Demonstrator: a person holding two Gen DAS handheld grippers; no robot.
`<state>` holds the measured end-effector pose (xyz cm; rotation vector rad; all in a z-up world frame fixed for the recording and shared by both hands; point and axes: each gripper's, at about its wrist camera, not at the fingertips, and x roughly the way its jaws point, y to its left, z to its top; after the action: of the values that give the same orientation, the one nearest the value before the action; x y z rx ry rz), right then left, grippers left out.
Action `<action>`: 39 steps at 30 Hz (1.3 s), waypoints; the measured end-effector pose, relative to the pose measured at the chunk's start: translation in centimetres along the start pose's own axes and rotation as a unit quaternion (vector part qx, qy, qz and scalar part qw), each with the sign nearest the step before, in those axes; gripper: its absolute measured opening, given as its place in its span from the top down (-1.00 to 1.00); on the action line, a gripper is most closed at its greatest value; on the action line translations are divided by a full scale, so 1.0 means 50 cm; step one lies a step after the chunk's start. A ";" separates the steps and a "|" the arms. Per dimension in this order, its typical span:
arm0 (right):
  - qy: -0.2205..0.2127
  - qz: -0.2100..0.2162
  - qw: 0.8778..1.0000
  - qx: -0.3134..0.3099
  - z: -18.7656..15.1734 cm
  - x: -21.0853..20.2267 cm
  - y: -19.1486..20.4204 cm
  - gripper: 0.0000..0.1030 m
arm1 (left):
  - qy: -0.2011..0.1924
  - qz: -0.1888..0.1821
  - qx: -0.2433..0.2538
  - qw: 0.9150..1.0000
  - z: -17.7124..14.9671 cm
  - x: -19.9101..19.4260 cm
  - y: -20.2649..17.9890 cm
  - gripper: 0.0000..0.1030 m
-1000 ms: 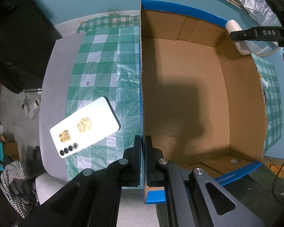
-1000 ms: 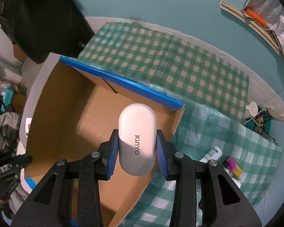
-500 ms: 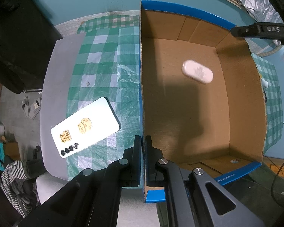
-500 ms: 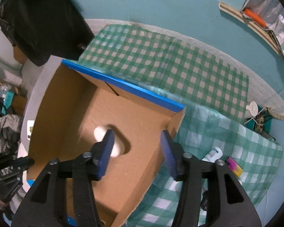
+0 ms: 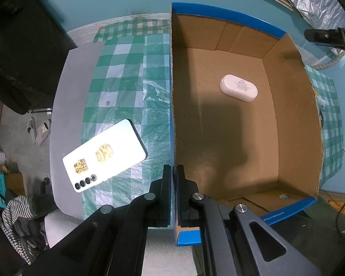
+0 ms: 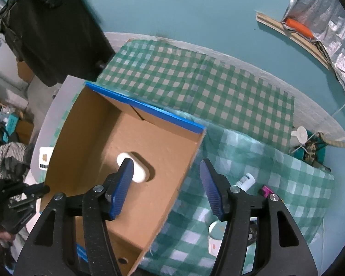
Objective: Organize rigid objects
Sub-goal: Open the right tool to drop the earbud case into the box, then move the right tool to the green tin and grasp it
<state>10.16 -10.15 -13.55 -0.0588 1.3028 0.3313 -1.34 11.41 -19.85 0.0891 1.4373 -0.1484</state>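
Right gripper (image 6: 166, 184) hangs above the box (image 6: 191, 158) near its right wall, jaws opening, nothing between the blue pads (image 6: 123, 184); the right wall's rim shows in the gap far below. Left gripper (image 5: 174, 193) is clamped on the box's left wall (image 5: 173, 92) at the near corner, pointing straight down, holding the box steady. White case (image 5: 238, 88) lies flat on the box floor, toward the far right, apart from every wall, long side angled a bit; in the right wrist view the left pad partly hides it (image 6: 138, 172). Case looks like a smooth rounded oblong, glossy plastic, faint print on top, probably slippery and light. Step in hand, as I judge it: release is done, so next is clearing out and going for another item. To do it well: lift the right gripper clear of the right wall rim before swinging over, keep jaws wide, keep the left clamp firm so the box does not shift. Candidates: phone (image 5: 104, 155) face down on the check cloth (image 5: 131, 73) left of the box, white back with two gold stickers and a camera row; a small tube (image 6: 246, 181) and a pink item (image 6: 266, 190) on the cloth right of the box, near the right gripper. Other bits below the right finger are too blurred to name. Box is brown card with blue tape edges, otherwise bare inside.
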 end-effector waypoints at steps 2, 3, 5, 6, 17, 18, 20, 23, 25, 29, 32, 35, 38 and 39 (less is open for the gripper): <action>0.001 0.002 1.000 0.005 -0.007 -0.010 -0.007 -0.17 | -0.001 -0.001 0.000 1.000 0.000 -0.001 0.001 0.93; 0.001 0.004 1.000 0.009 -0.011 -0.015 -0.012 -0.17 | 0.000 0.000 0.000 1.000 0.000 -0.001 0.001 0.93; -0.001 0.006 1.000 0.013 -0.020 -0.027 -0.021 -0.17 | -0.001 0.000 -0.001 1.000 -0.001 -0.003 0.001 0.93; -0.002 0.003 1.000 0.015 -0.024 -0.032 -0.026 -0.17 | -0.001 0.000 0.000 1.000 -0.001 -0.004 0.001 0.93; 0.007 -0.020 0.999 0.047 -0.087 -0.062 -0.095 -0.18 | -0.001 -0.001 0.000 1.000 -0.004 -0.009 0.002 0.93; 0.009 -0.020 0.998 0.052 -0.094 -0.062 -0.102 -0.18 | -0.001 -0.001 0.000 1.000 -0.005 -0.010 0.002 0.93; 0.014 -0.021 0.998 0.061 -0.109 -0.060 -0.116 -0.18 | -0.002 0.000 0.000 1.000 -0.004 -0.010 0.002 0.93; 0.022 -0.026 0.997 0.071 -0.128 -0.052 -0.131 -0.18 | -0.001 0.000 0.000 1.000 -0.003 -0.011 0.002 0.93; 0.029 -0.028 0.996 0.079 -0.144 -0.044 -0.141 -0.18 | -0.001 0.001 0.001 1.000 -0.004 -0.011 0.001 0.93; 0.040 -0.028 0.994 0.094 -0.165 -0.026 -0.156 -0.18 | -0.001 0.000 -0.001 1.000 -0.005 -0.012 0.001 0.93; 0.043 -0.028 0.994 0.101 -0.178 -0.013 -0.164 -0.18 | -0.002 0.000 0.002 1.000 -0.006 -0.014 -0.001 0.93; 0.047 -0.032 0.993 0.106 -0.188 0.004 -0.170 -0.18 | -0.002 0.002 0.004 1.000 -0.006 -0.014 -0.003 0.93; 0.051 -0.030 0.992 0.111 -0.197 0.023 -0.174 -0.18 | -0.002 0.001 0.003 1.000 -0.006 -0.014 -0.003 0.93; 0.053 -0.031 0.992 0.112 -0.201 0.029 -0.176 -0.18 | -0.002 0.001 0.003 1.000 -0.007 -0.014 -0.003 0.93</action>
<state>3.48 -20.49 -18.89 0.0735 1.4328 0.1279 -1.77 11.35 -19.18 0.0951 1.4327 -0.1513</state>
